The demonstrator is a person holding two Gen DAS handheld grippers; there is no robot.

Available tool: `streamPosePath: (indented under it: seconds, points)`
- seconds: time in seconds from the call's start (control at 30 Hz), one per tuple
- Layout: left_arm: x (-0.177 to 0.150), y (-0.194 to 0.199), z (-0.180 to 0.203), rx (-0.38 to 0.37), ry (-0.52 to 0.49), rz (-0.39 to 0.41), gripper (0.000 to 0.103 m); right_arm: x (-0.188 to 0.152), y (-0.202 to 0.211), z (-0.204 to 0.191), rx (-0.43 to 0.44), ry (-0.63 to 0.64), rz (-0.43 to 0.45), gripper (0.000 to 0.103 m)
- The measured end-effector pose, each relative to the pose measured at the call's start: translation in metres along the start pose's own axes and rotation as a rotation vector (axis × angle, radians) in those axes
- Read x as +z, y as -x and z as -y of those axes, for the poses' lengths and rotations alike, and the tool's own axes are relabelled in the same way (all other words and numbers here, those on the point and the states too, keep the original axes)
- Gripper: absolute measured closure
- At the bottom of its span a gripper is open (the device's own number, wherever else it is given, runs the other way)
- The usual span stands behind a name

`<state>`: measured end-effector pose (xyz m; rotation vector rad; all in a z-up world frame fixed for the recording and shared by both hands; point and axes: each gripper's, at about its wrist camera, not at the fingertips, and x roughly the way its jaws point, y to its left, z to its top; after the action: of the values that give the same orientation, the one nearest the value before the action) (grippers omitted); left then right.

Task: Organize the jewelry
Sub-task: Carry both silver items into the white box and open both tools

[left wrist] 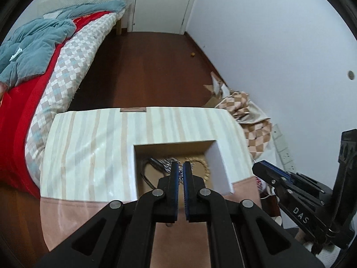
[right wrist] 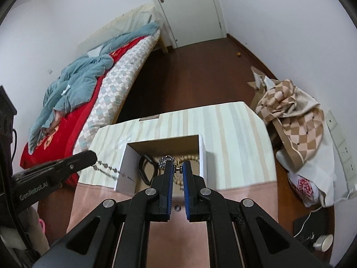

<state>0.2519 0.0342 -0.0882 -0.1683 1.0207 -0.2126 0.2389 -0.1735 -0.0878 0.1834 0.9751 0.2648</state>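
Striped tabletop (right wrist: 234, 134) carrying open box (right wrist: 204, 156); left gripper (right wrist: 94, 156) pinching limp silver chain (right wrist: 109, 168) beside it, right gripper (right wrist: 177, 168) nipping small gold piece (right wrist: 178, 167) above; judging both light, snag-prone, best taken mid-link

A white box (right wrist: 125, 165) with an open top sits on the striped table. Inside it lie a black bangle (right wrist: 145, 167), a sparkly silver chain (right wrist: 166, 159), a string of tan beads (right wrist: 189, 158) and a gold ring with bumpy edges (left wrist: 202, 167). A silver chain with round links (right wrist: 109, 169) hangs over the box's left wall.
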Motion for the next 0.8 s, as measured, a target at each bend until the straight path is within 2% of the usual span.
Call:
streamPosePath:
  seconds: [0.3, 0.4, 0.5, 0.53, 0.6, 0.63, 0.67, 0.73, 0.8]
  points:
    - [0.010, -0.057, -0.025, 0.038, 0.020, -0.139, 0.101, 0.024, -0.070, 0.005, 0.026, 0.029, -0.171, 0.094]
    - [0.009, -0.069, -0.031, 0.088, 0.050, -0.187, 0.096, 0.025, -0.090, 0.009, 0.035, 0.031, -0.236, 0.094]
    - [0.006, -0.076, -0.032, 0.144, 0.050, -0.214, 0.095, 0.025, -0.107, 0.008, 0.022, 0.054, -0.282, 0.094]
    - [0.006, -0.077, -0.033, 0.152, 0.050, -0.214, 0.091, 0.025, -0.113, 0.008, 0.022, 0.059, -0.307, 0.094]
    - [0.006, -0.077, -0.034, 0.173, 0.048, -0.205, 0.074, 0.024, -0.123, 0.010, 0.015, 0.049, -0.351, 0.093]
    - [0.006, -0.075, -0.034, 0.180, 0.049, -0.197, 0.051, 0.023, -0.125, 0.010, 0.010, 0.050, -0.355, 0.092]
    - [0.006, -0.073, -0.034, 0.186, 0.048, -0.181, 0.032, 0.022, -0.126, 0.010, -0.004, 0.053, -0.358, 0.088]
    - [0.006, -0.068, -0.035, 0.200, 0.049, -0.153, 0.028, 0.023, -0.126, 0.011, -0.013, 0.050, -0.355, 0.066]
    - [0.008, -0.066, -0.036, 0.218, 0.049, -0.144, 0.026, 0.024, -0.123, 0.010, -0.015, 0.049, -0.347, 0.064]
